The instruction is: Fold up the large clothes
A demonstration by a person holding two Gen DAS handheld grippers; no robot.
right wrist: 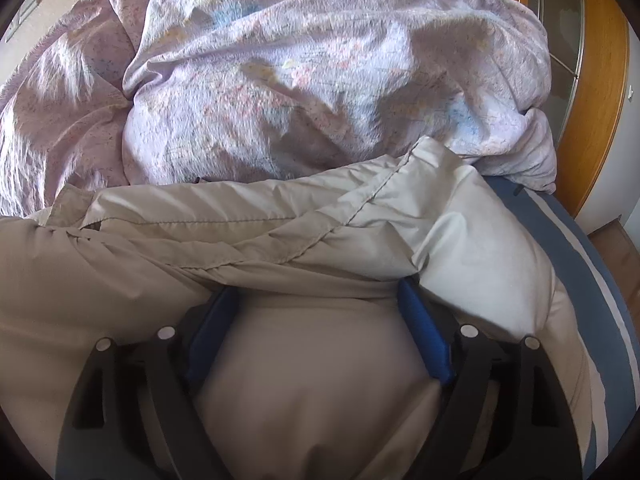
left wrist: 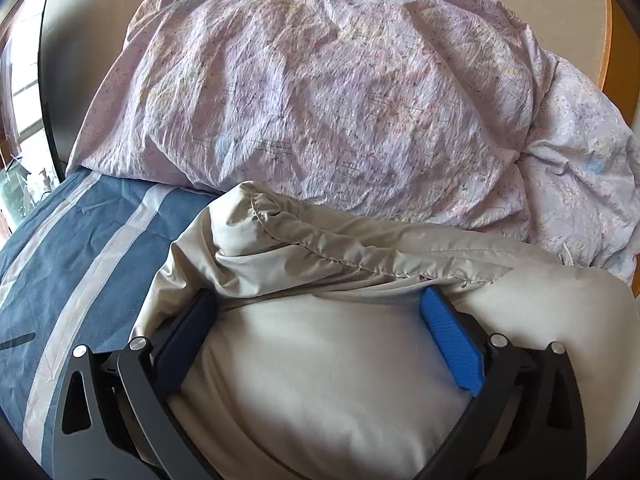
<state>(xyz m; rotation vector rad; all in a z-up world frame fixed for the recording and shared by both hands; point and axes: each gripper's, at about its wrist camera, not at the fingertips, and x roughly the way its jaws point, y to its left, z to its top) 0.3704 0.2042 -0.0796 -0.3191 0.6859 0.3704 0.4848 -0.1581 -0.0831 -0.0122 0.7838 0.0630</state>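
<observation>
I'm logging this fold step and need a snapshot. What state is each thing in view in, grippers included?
left gripper: open, fingers spread wide, beige cloth bulging between them.
right gripper: open, fingers spread, tips under a fold.
beige garment: puffy, bunched, not folded flat, seam ridge across its far side.
floral duvet: crumpled in a heap behind the garment.
blue striped sheet: spread on the bed, lightly wrinkled.

One beige garment point(left wrist: 320, 360), one lilac duvet point(left wrist: 320, 92), one blue striped sheet point(left wrist: 80, 240), two grippers point(left wrist: 320, 300)
</observation>
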